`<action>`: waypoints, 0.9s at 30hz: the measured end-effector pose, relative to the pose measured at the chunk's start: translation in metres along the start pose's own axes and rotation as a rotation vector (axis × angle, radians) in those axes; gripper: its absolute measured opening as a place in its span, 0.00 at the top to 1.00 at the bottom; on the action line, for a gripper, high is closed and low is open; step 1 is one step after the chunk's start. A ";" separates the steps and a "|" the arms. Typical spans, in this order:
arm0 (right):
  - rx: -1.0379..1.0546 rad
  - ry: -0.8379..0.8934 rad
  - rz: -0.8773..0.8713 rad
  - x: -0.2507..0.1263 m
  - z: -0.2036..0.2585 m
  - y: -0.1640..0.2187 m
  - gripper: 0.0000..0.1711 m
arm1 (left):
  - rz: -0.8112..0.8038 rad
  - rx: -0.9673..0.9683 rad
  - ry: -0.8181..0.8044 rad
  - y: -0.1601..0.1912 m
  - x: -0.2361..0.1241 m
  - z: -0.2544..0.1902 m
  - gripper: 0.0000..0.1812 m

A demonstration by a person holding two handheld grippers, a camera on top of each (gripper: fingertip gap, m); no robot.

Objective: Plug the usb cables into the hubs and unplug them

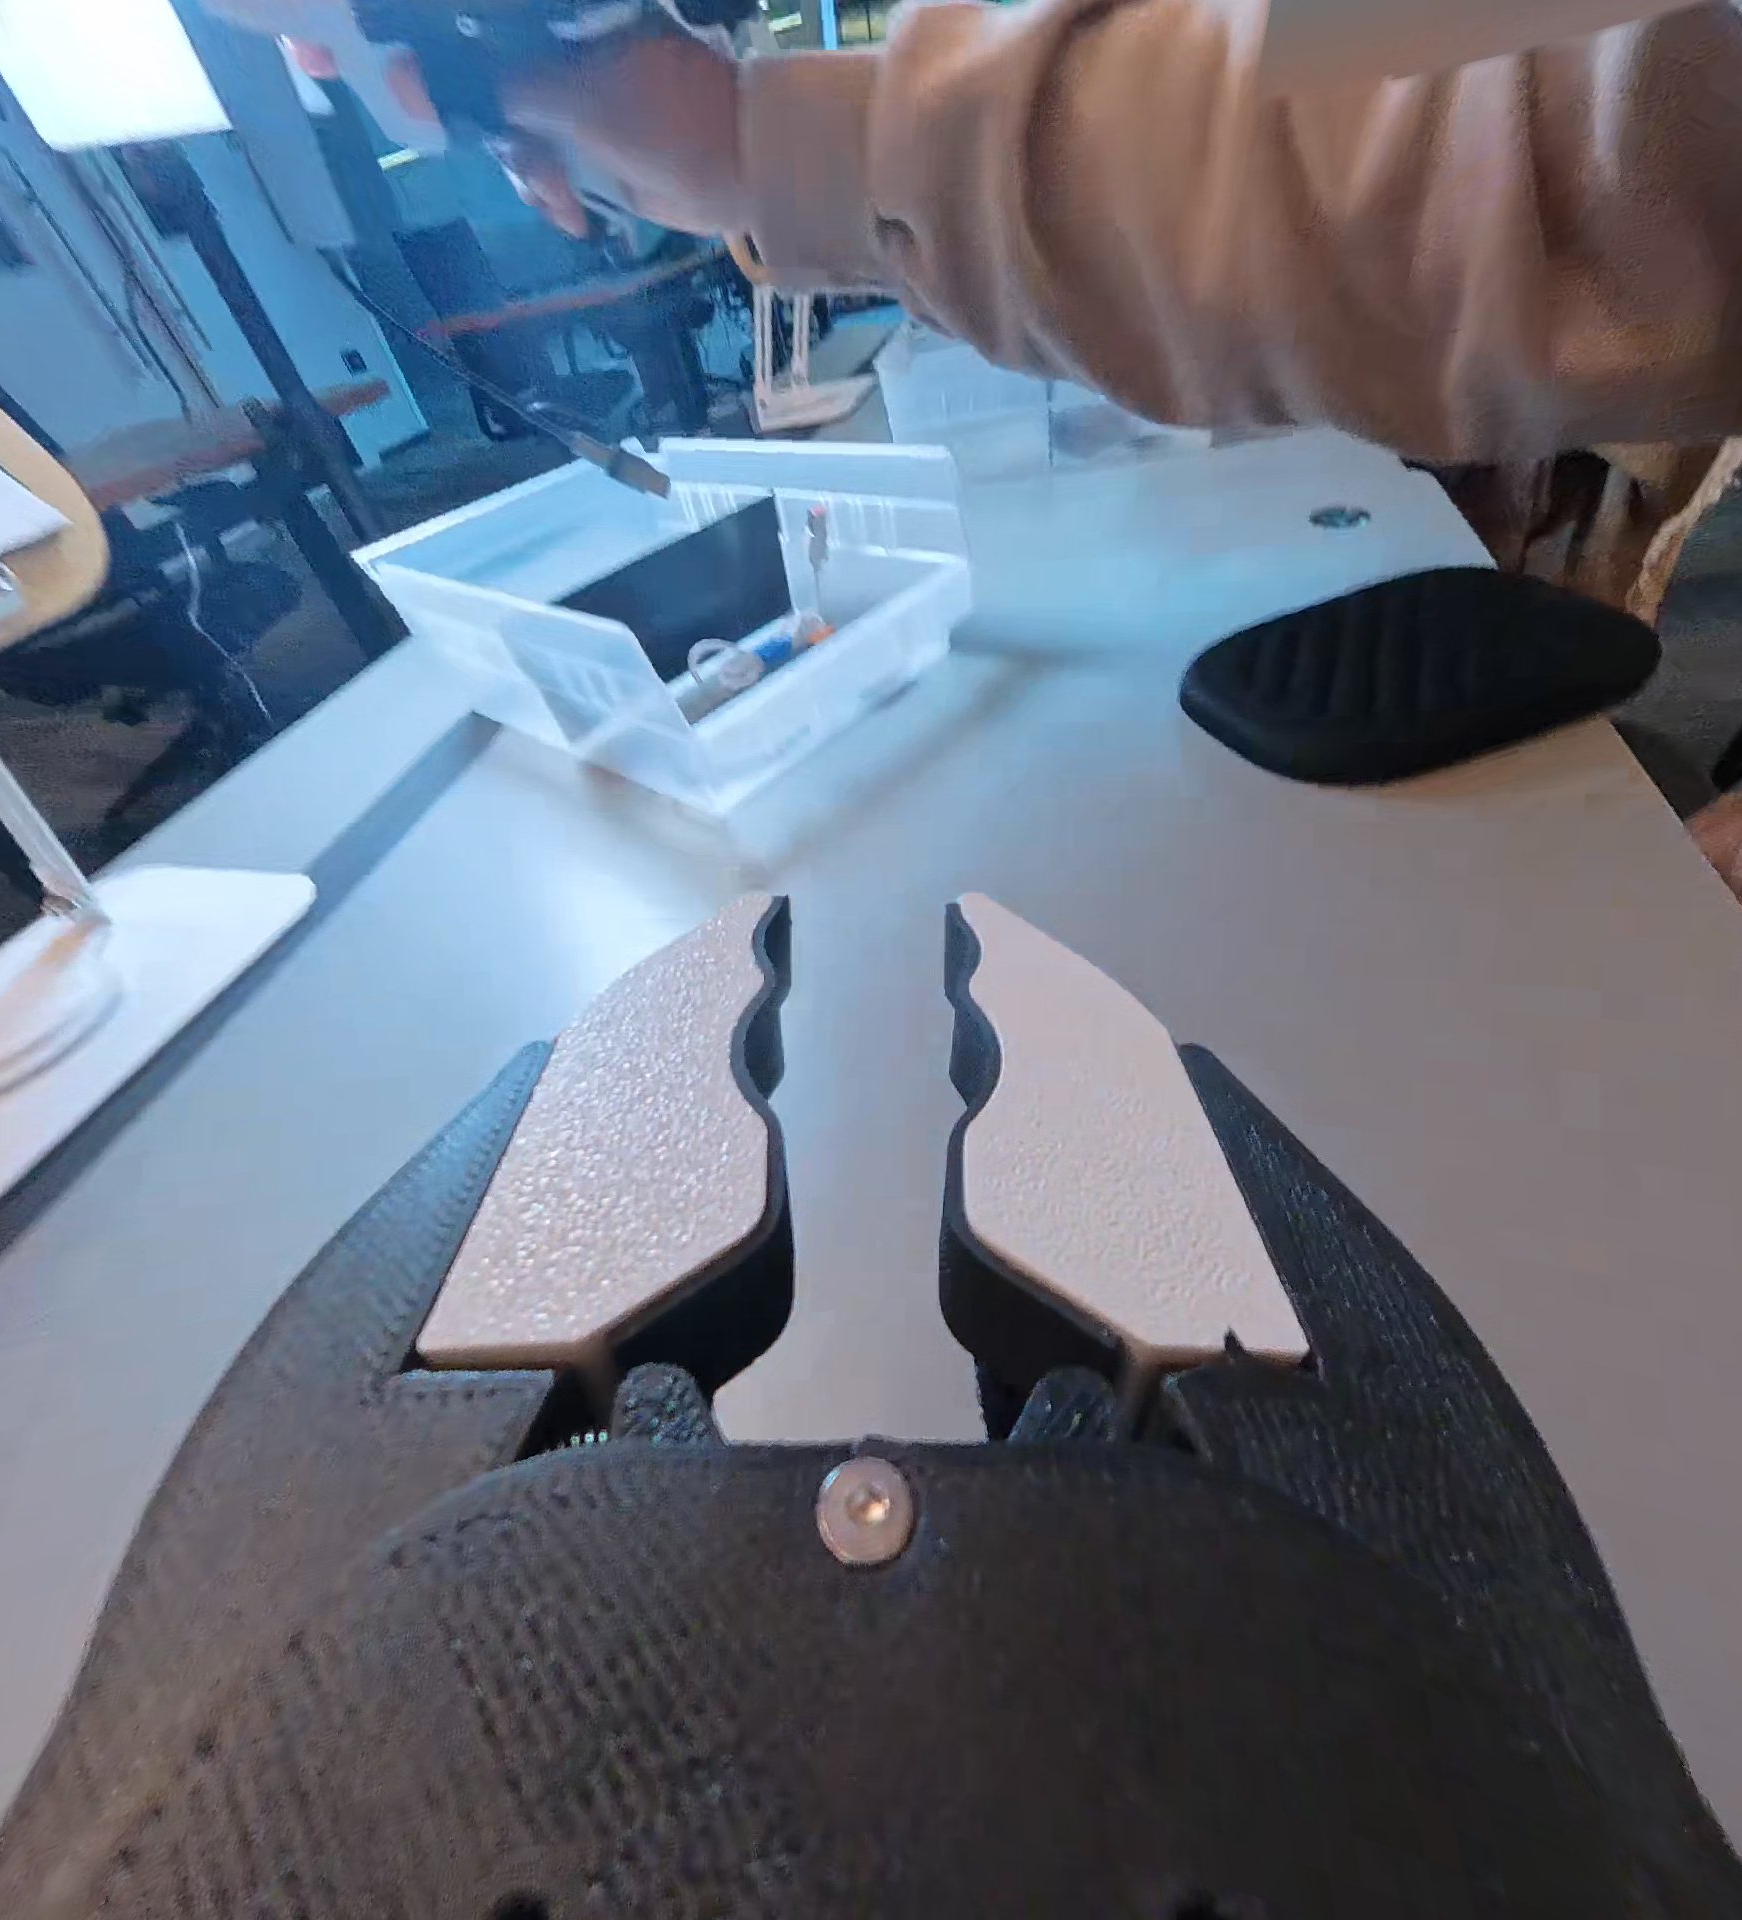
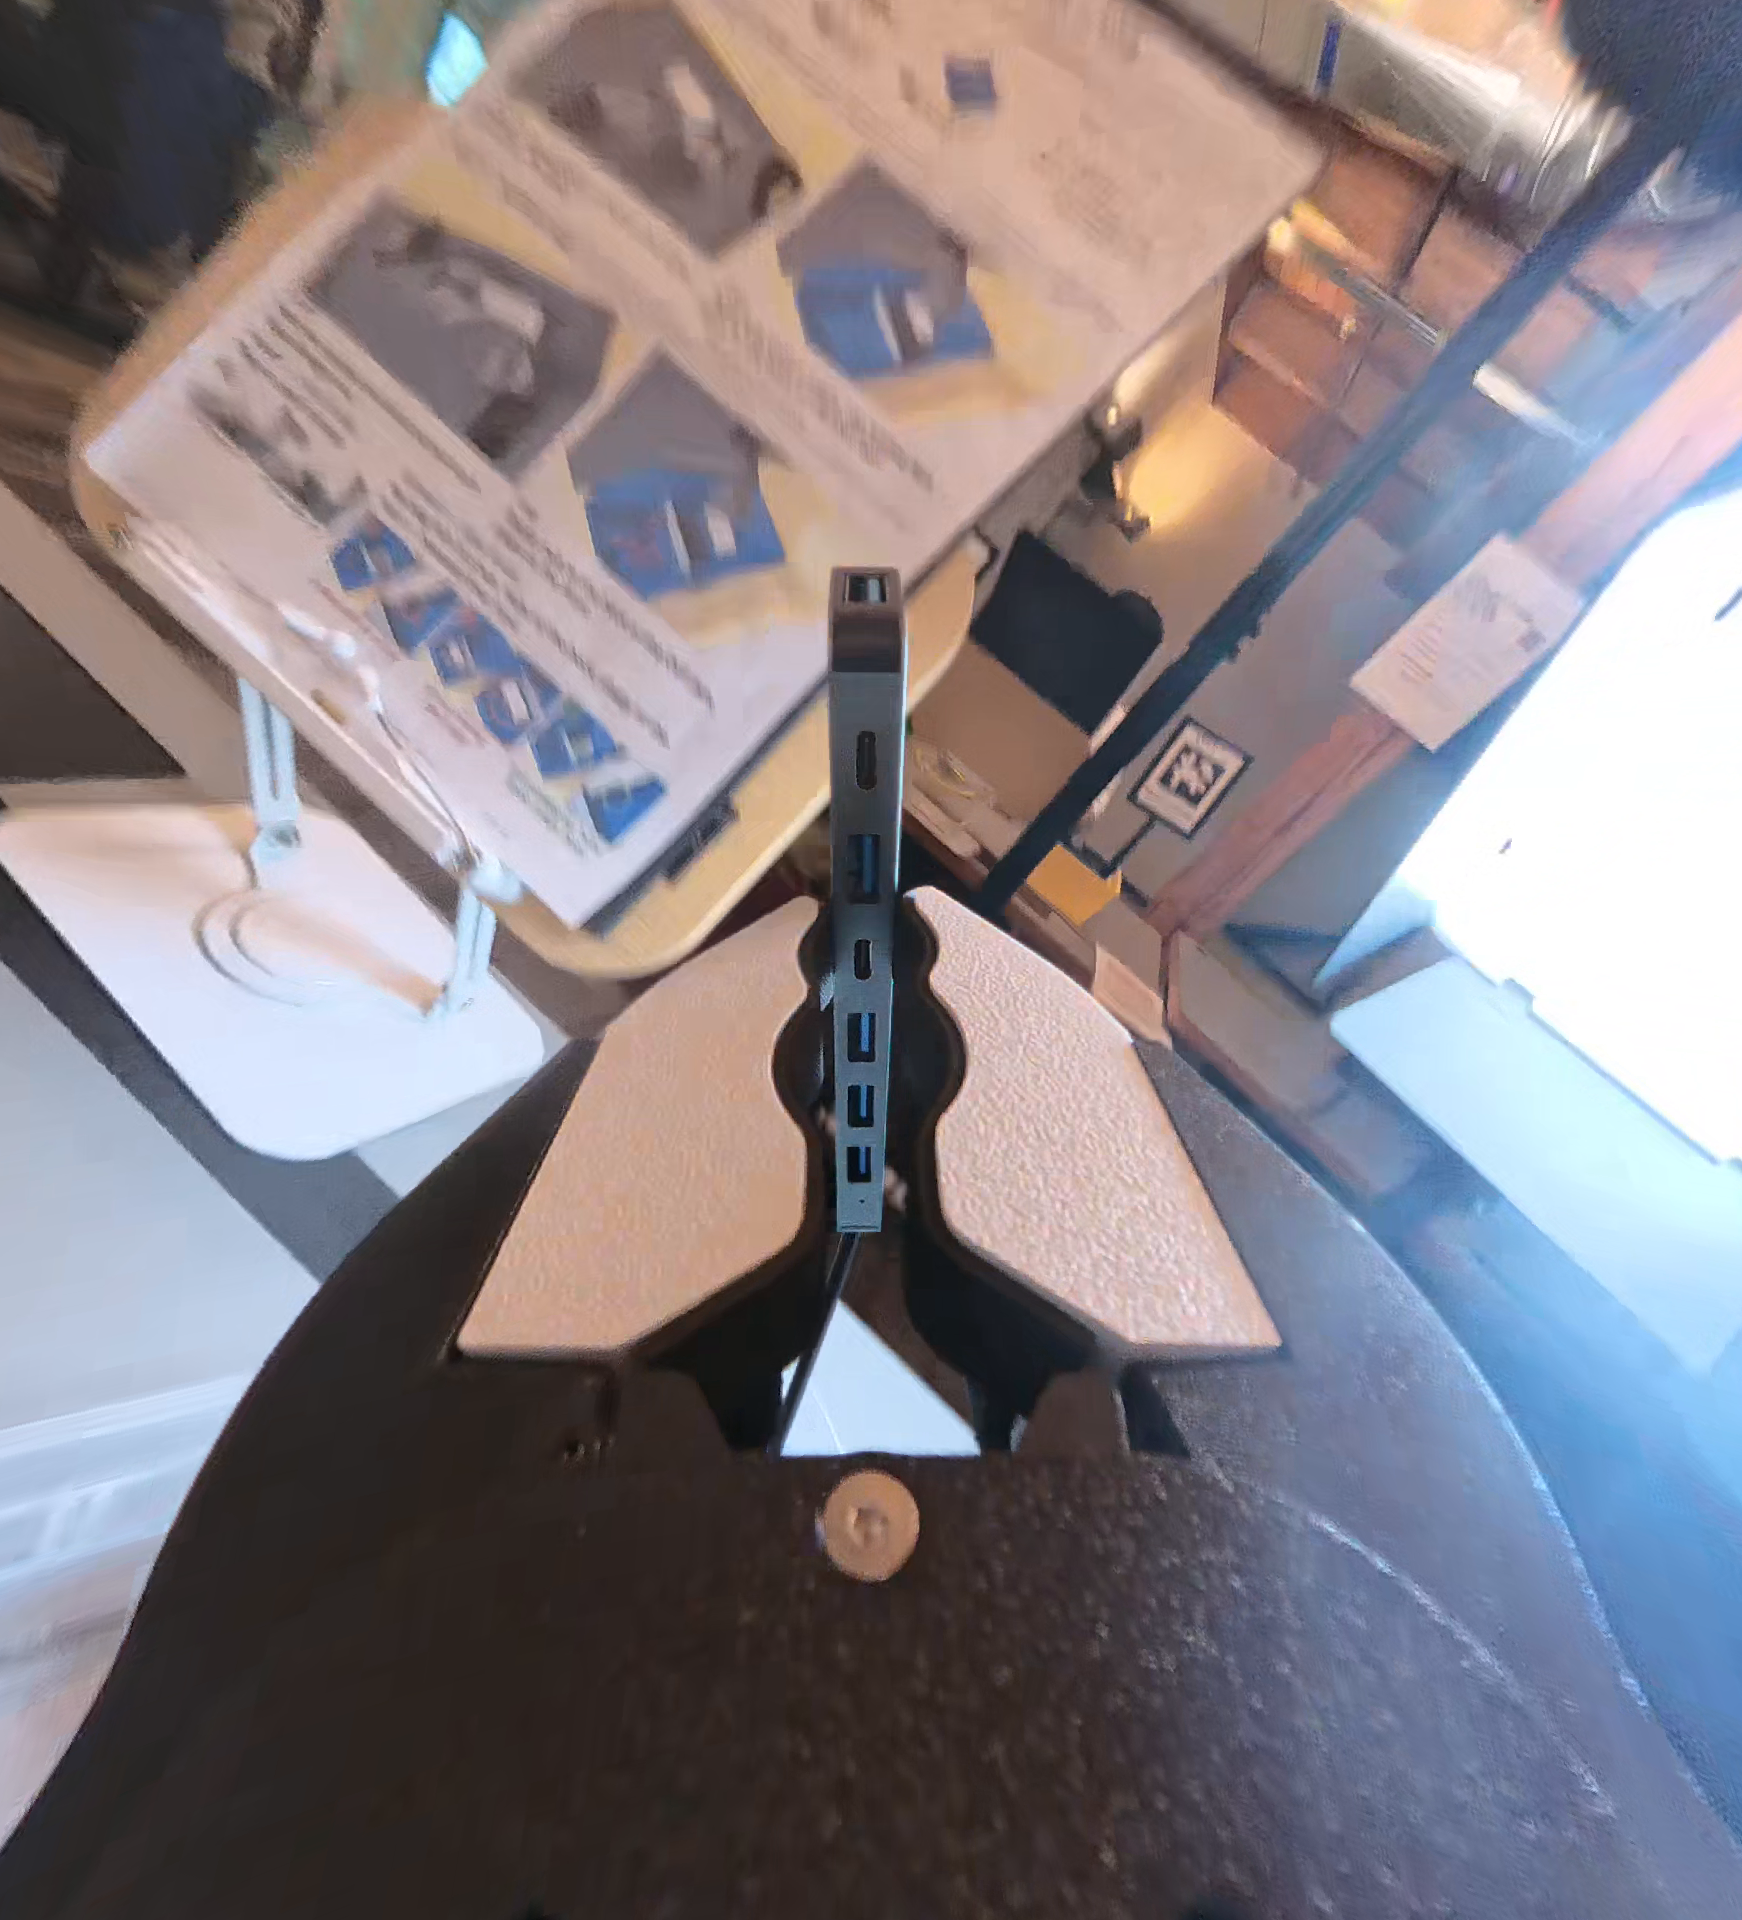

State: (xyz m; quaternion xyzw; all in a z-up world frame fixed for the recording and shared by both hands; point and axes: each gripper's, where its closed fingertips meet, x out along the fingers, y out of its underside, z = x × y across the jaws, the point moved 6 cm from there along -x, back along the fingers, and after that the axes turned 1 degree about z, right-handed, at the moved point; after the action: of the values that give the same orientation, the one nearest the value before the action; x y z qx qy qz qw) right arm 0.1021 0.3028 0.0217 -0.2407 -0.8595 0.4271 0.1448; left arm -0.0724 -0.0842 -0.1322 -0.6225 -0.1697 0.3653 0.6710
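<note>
My right gripper (image 2: 862, 914) is shut on a slim grey USB hub (image 2: 865, 727), held edge-on in the air with its row of ports facing the camera. The hub's dark cable (image 2: 813, 1351) hangs down between the fingers. My left gripper (image 1: 867, 914) is open and empty, low over the pale table (image 1: 1262, 1039). In the left wrist view a dark cable with a plug (image 1: 628, 464) dangles above a clear plastic box (image 1: 701, 613). The box holds a black item and small coloured parts.
A person's arm in a tan sleeve (image 1: 1262, 208) reaches across the top. A black pad (image 1: 1418, 670) lies at the table's right edge. A document stand with a white base (image 1: 67, 1018) is at the left; it also shows in the right wrist view (image 2: 254, 977), carrying an instruction sheet (image 2: 638, 416). About 40 centimeters separates my left fingertips from my right.
</note>
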 end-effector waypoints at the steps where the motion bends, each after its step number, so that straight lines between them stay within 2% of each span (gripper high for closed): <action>1: -0.023 -0.002 0.061 0.003 0.002 0.018 0.94 | 0.013 -0.006 0.007 0.008 -0.003 -0.007 0.84; 4: -0.101 -0.115 0.322 0.002 0.019 0.086 0.94 | 0.037 0.003 0.019 0.021 -0.013 -0.024 0.85; 6: -0.138 -0.239 0.539 -0.008 0.033 0.126 0.94 | 0.038 0.018 0.023 0.022 -0.018 -0.030 0.86; 9: -0.279 -0.311 0.892 -0.026 0.043 0.174 0.93 | 0.038 0.023 0.033 0.022 -0.017 -0.031 0.87; 12: -0.272 -0.331 1.001 -0.031 0.044 0.181 0.91 | 0.053 0.024 0.047 0.024 -0.013 -0.032 0.87; 15: -0.106 -0.478 1.080 -0.034 0.051 0.172 0.79 | 0.065 0.026 0.051 0.027 -0.011 -0.036 0.87; 18: -0.013 -0.537 1.025 -0.034 0.047 0.152 0.71 | 0.081 0.037 0.042 0.029 -0.011 -0.037 0.87; 21: 0.064 -0.549 0.915 -0.037 0.043 0.125 0.70 | 0.079 0.037 0.037 0.028 -0.011 -0.036 0.87; 24: 0.136 -0.518 0.721 -0.043 0.044 0.089 0.71 | 0.074 0.039 0.001 0.025 -0.015 -0.031 0.87; 27: 0.225 -0.467 0.437 -0.058 0.060 0.041 0.72 | 0.040 0.023 -0.073 0.015 -0.028 -0.020 0.86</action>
State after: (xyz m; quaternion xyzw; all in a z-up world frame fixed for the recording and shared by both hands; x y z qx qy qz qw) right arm 0.1357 0.2533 -0.0489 -0.2974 -0.7451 0.5837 -0.1253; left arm -0.0815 -0.1186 -0.1437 -0.6045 -0.1775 0.4027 0.6640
